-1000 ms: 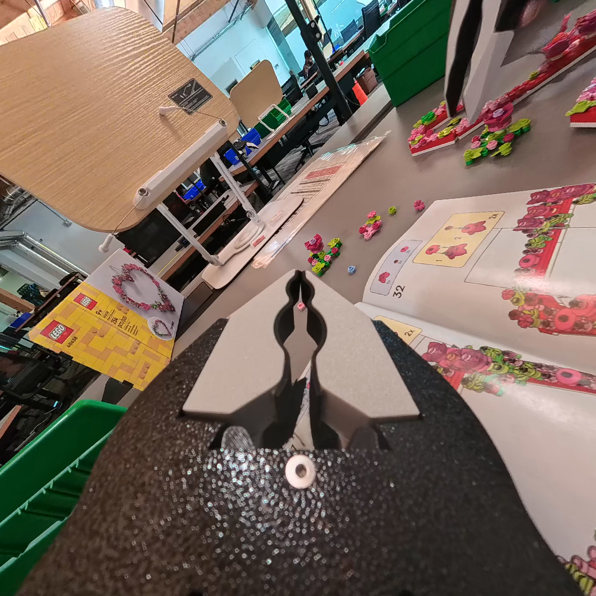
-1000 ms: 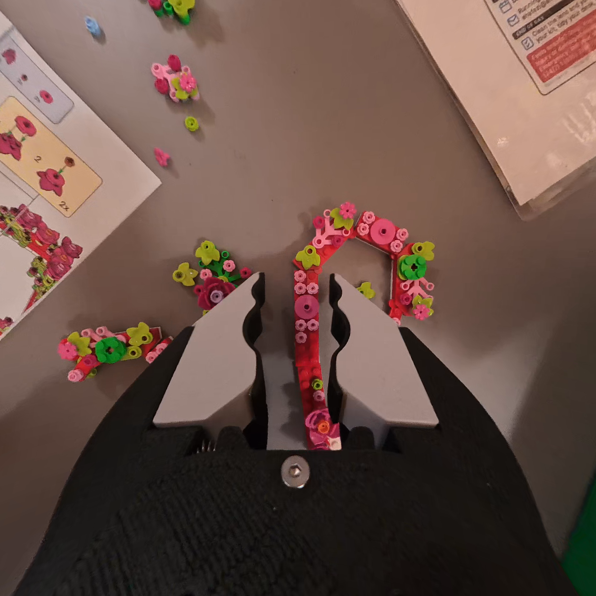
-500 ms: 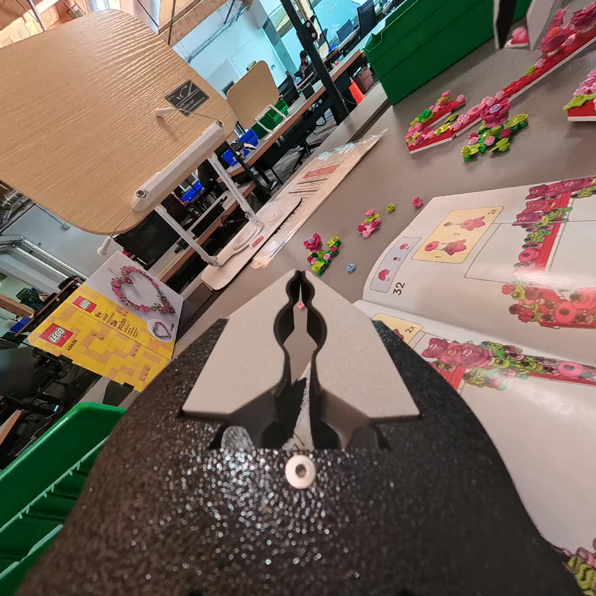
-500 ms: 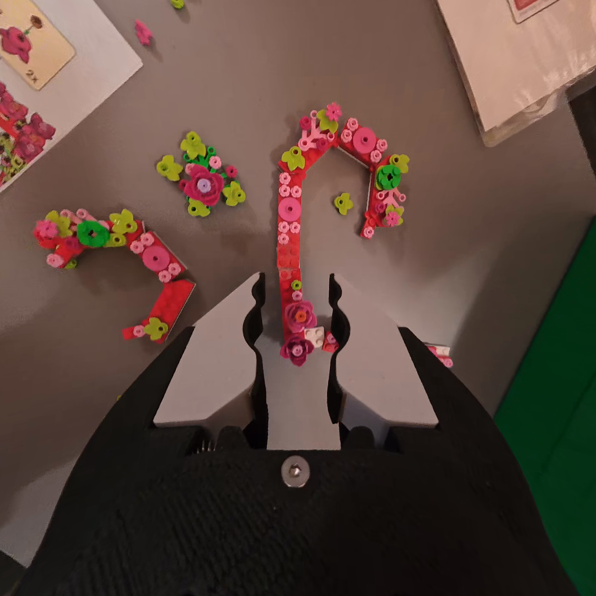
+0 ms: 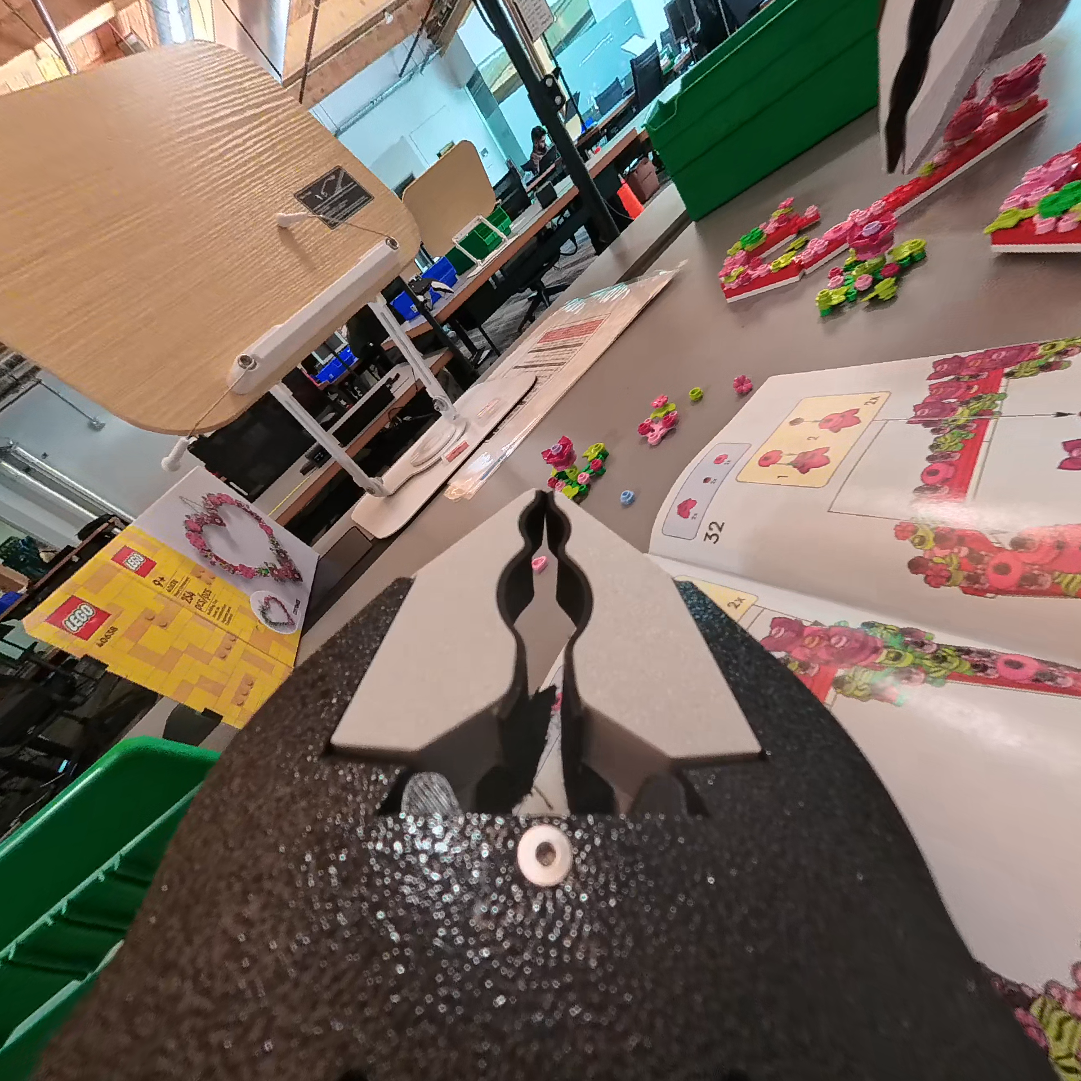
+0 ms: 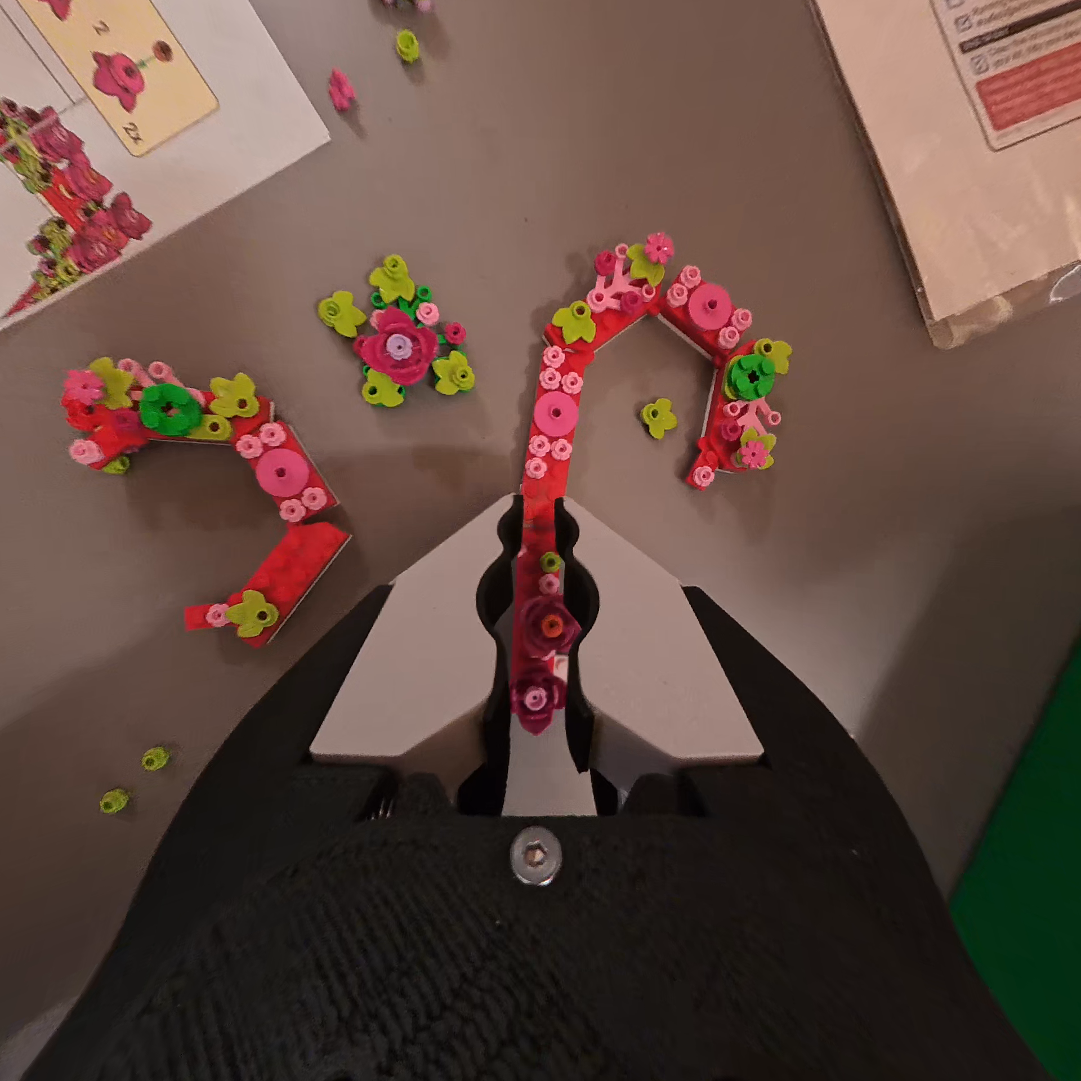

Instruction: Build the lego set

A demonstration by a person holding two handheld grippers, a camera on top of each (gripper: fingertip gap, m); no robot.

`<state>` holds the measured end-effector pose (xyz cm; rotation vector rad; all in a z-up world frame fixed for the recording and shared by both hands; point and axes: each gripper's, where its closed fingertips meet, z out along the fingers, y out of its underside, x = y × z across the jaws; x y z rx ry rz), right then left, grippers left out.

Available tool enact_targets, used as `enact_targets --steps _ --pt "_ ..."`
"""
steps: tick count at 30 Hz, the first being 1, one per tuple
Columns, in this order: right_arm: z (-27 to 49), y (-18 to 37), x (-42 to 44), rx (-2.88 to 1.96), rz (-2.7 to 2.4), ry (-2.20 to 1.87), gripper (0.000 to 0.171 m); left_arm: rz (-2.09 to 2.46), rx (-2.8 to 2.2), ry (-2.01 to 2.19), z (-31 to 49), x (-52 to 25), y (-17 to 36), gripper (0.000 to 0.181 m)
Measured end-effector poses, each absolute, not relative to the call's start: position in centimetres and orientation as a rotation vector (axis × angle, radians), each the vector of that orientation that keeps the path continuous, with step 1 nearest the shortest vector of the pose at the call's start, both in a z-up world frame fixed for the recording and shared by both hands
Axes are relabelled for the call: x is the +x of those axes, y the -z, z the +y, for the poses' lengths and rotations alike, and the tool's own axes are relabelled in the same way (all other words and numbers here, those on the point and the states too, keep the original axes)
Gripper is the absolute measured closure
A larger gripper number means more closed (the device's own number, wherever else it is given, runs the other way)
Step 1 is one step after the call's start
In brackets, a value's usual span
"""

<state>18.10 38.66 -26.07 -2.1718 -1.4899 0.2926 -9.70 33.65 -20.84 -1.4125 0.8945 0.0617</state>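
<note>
My right gripper (image 6: 537, 506) is shut on the straight arm of a red hook-shaped Lego section (image 6: 553, 409) studded with pink flowers and lime leaves; two dark pink roses on that arm sit between the fingers. A second red curved section (image 6: 281, 468) lies to the left, and a rose cluster with lime leaves (image 6: 398, 345) lies between them. My left gripper (image 5: 547, 500) hovers over the open instruction booklet (image 5: 877, 526), shut on a tiny pink stud (image 5: 539, 563). The right gripper's fingers (image 5: 936, 88) show at the top right of the left wrist view.
Loose lime and pink bits (image 6: 658, 416) lie on the grey table. A laminated sheet (image 6: 965, 175) lies far right, with a green bin (image 6: 1041, 819) beside it. In the left wrist view there are a green bin (image 5: 88, 848), the yellow Lego box (image 5: 175, 591) and a wooden board on a white stand (image 5: 146, 205). Tip to tip, the grippers are about 30 cm apart.
My right gripper pulled back along the red section, then came forward and closed on its straight arm. My left gripper stays shut on the pink stud, almost still.
</note>
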Motion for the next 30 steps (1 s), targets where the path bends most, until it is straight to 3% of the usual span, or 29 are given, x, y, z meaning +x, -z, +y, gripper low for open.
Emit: enact_targets --steps 6,24,27,30 --pt "39.3 26.6 17.8 -2.224 -1.484 -0.335 0.15 0.898 -1.416 -0.051 33.6 -9.6 20.9 0.181" --pt "39.0 27.7 18.8 -2.286 -1.637 -0.276 0.156 0.934 -1.403 -0.05 33.2 -9.0 21.1 0.181" --pt "38.7 27.5 19.0 -2.29 -1.646 -0.265 0.146 0.936 -1.403 -0.049 33.2 -9.0 21.1 0.181" --pt "39.0 26.7 18.9 -2.266 -1.616 -0.265 0.148 0.936 -1.404 -0.048 33.2 -8.9 21.1 0.181"
